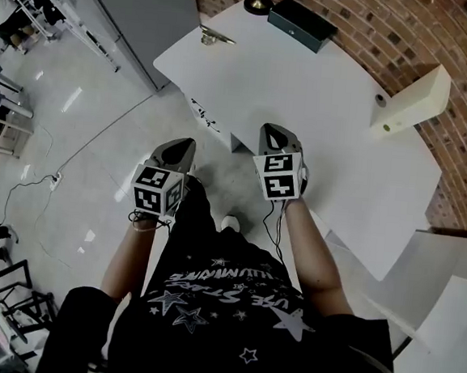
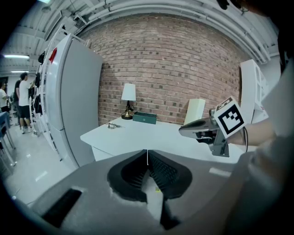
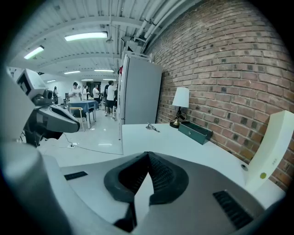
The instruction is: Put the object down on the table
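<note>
Neither gripper holds anything. In the head view my left gripper (image 1: 186, 143) hangs over the floor just off the white table (image 1: 321, 108). My right gripper (image 1: 272, 130) is level with it at the table's near edge. Seen in its own view, the left gripper (image 2: 147, 152) has its ribbed pads together at the tips with nothing between them. The right gripper (image 3: 148, 154) is shut the same way and empty. Each gripper shows in the other's view: the right gripper (image 2: 200, 128) and the left gripper (image 3: 51, 117).
At the table's far end, by the brick wall, stand a dark green box (image 1: 300, 23) and a lamp (image 2: 129, 100). A small metal object (image 1: 215, 35) lies near the far corner. A cream box (image 1: 412, 100) stands at the right. A grey cabinet (image 2: 78, 105) stands left of the table.
</note>
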A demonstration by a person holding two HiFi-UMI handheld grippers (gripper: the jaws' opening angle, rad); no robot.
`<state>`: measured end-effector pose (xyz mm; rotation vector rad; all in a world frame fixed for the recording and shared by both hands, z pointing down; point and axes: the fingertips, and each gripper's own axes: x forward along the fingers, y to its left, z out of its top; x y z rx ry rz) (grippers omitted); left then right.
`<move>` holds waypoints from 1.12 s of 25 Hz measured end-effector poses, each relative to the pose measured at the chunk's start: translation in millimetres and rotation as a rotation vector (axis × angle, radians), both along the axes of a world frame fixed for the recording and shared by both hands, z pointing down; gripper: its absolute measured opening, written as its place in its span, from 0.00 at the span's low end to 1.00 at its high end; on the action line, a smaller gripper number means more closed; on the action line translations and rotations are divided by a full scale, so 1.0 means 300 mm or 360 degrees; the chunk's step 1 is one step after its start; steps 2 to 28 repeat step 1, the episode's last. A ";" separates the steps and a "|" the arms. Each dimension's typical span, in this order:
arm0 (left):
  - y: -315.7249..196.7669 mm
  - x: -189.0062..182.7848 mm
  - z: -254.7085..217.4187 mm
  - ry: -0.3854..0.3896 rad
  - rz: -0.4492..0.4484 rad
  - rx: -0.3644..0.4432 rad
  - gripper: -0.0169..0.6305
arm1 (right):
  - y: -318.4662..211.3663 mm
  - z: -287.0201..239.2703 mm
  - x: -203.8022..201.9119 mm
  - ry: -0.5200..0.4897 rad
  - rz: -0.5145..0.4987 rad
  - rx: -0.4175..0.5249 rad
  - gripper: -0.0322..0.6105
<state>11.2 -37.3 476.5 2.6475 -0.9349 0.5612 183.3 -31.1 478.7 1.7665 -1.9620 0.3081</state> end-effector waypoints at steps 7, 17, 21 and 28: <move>0.005 -0.001 0.004 -0.0001 -0.0007 -0.0001 0.06 | 0.006 0.000 -0.001 -0.0009 -0.0004 0.0004 0.05; 0.005 -0.001 0.004 -0.0001 -0.0007 -0.0001 0.06 | 0.006 0.000 -0.001 -0.0009 -0.0004 0.0004 0.05; 0.005 -0.001 0.004 -0.0001 -0.0007 -0.0001 0.06 | 0.006 0.000 -0.001 -0.0009 -0.0004 0.0004 0.05; 0.005 -0.001 0.004 -0.0001 -0.0007 -0.0001 0.06 | 0.006 0.000 -0.001 -0.0009 -0.0004 0.0004 0.05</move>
